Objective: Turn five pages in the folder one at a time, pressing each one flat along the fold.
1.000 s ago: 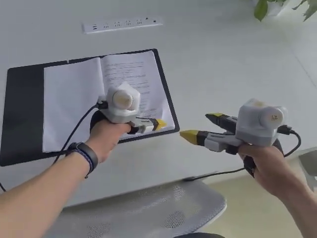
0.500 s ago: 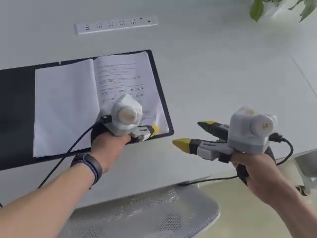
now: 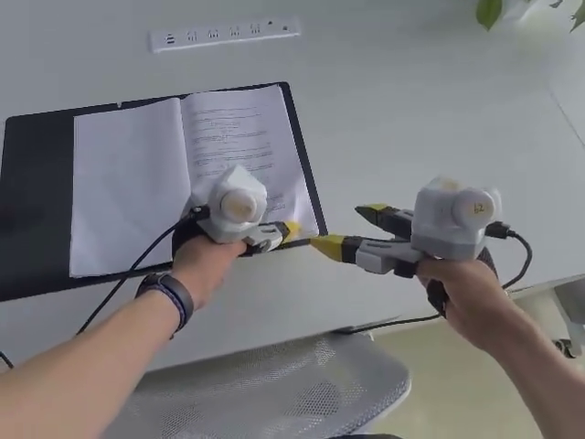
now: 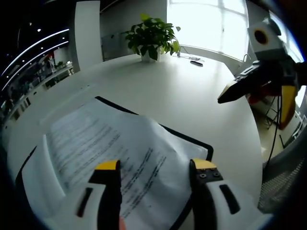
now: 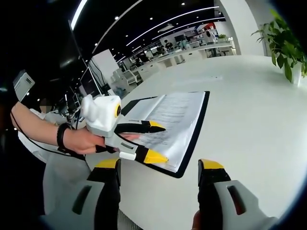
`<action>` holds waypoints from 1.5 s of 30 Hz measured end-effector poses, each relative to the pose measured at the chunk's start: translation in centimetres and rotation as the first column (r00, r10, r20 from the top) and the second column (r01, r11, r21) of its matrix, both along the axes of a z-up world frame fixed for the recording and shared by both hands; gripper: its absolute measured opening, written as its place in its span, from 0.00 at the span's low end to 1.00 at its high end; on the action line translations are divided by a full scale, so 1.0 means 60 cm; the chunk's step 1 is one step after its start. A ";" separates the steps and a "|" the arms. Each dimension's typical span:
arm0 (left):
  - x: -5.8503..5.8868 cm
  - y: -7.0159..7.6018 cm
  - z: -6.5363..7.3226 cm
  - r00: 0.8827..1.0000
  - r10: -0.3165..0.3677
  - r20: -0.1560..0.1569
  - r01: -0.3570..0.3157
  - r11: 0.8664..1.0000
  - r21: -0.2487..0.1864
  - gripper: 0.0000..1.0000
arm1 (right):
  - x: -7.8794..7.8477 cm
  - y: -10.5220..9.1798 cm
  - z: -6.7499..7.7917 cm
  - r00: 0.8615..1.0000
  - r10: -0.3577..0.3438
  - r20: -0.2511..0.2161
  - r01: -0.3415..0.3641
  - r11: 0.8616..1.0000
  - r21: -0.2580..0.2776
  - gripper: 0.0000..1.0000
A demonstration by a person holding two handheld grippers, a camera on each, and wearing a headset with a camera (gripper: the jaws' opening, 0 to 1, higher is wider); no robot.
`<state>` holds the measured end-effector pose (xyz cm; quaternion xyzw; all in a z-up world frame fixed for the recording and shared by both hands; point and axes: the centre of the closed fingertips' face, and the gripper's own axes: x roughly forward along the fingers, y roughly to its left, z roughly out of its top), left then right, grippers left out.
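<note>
**A:** Quick, nearest first?

**B:** Mesh chair (image 3: 274,384) at six o'clock, below the table (image 3: 430,119) edge. Then the left gripper (image 3: 291,230), jaws apart, straddling the near right corner of the right page (image 3: 239,137). The right gripper (image 3: 347,227) is at its three o'clock, jaws apart too, empty, over bare table.

**A:** Folder?

**B:** The black folder (image 3: 35,183) lies open flat on the table, at about eleven o'clock from the left gripper.

**A:** Handling?

**B:** Thin paper: light, floppy, likely to crease or tear. I'd pinch lightly at the free outer corner, away from the fold.

**A:** Anything unclear?

**B:** From the head view the left gripper covers that corner. I can't tell if a jaw touches the paper. The print is too small to read, and the count of pages turned is unknown. Farther out there's a power strip (image 3: 224,33) at twelve o'clock and a plant (image 4: 151,36).
</note>
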<state>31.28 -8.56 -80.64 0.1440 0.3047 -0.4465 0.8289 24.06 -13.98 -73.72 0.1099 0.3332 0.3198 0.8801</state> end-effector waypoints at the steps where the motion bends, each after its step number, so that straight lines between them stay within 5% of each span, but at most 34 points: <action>1: 0.002 0.001 0.000 1.000 0.001 0.000 -0.001 1.000 0.000 0.56 | 0.003 0.001 -0.001 1.000 0.001 0.000 -0.001 1.000 0.004 0.64; 16: -0.006 0.002 0.008 1.000 0.001 -0.003 -0.001 1.000 -0.006 0.55 | 0.094 0.042 -0.019 1.000 -0.004 -0.015 0.005 0.995 0.098 0.56; 34: -0.005 0.000 0.011 1.000 0.009 -0.012 -0.009 1.000 -0.011 0.54 | 0.140 0.065 -0.041 0.995 -0.039 -0.095 0.059 0.974 0.219 0.48; 45: -0.004 -0.001 0.010 1.000 0.009 -0.016 -0.009 1.000 -0.014 0.54 | 0.154 0.075 -0.053 0.991 -0.041 -0.124 0.072 0.963 0.258 0.33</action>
